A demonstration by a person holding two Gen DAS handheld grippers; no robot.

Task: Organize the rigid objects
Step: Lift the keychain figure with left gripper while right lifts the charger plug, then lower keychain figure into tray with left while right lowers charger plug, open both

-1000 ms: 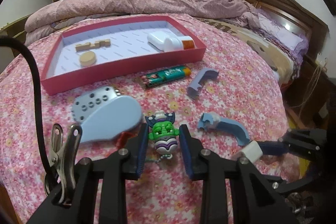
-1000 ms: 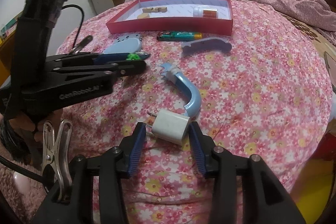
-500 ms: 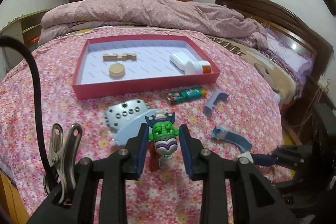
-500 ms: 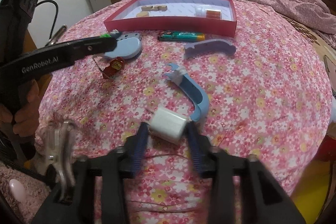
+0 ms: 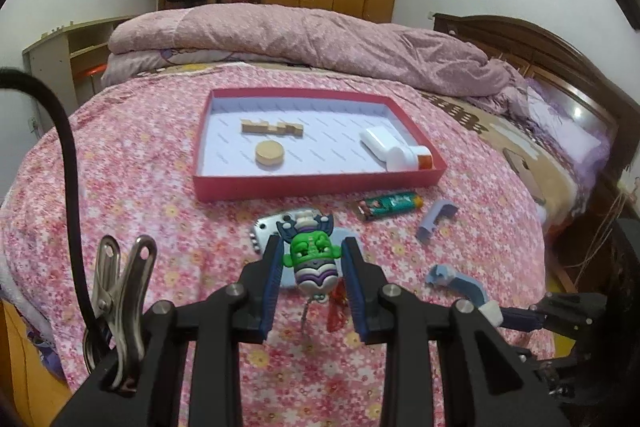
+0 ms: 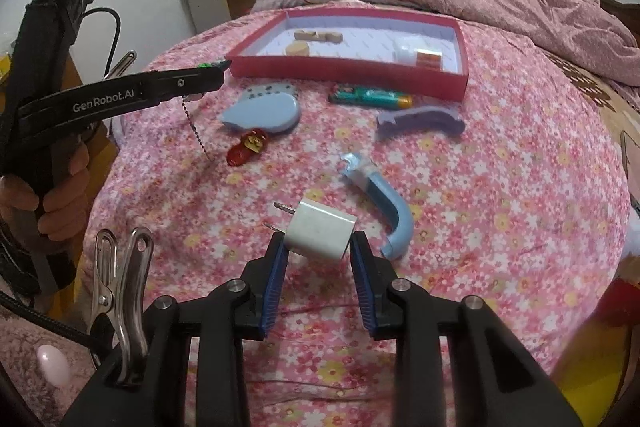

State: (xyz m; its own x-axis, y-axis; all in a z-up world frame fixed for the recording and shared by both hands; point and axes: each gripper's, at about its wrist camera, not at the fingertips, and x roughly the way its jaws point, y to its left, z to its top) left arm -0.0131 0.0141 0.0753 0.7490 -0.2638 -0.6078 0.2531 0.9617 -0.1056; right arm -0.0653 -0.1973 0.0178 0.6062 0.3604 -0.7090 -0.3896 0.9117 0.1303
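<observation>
Two claws were at work: your left claw (image 5: pixel 311 269) gripped the green figure keychain (image 5: pixel 312 259), lifted off the bed, with the red tray (image 5: pixel 320 183) ahead of it. Your right claw (image 6: pixel 318 251) had just been closing on the white charger plug (image 6: pixel 322 229). Next, judged: carry both into the tray.
</observation>
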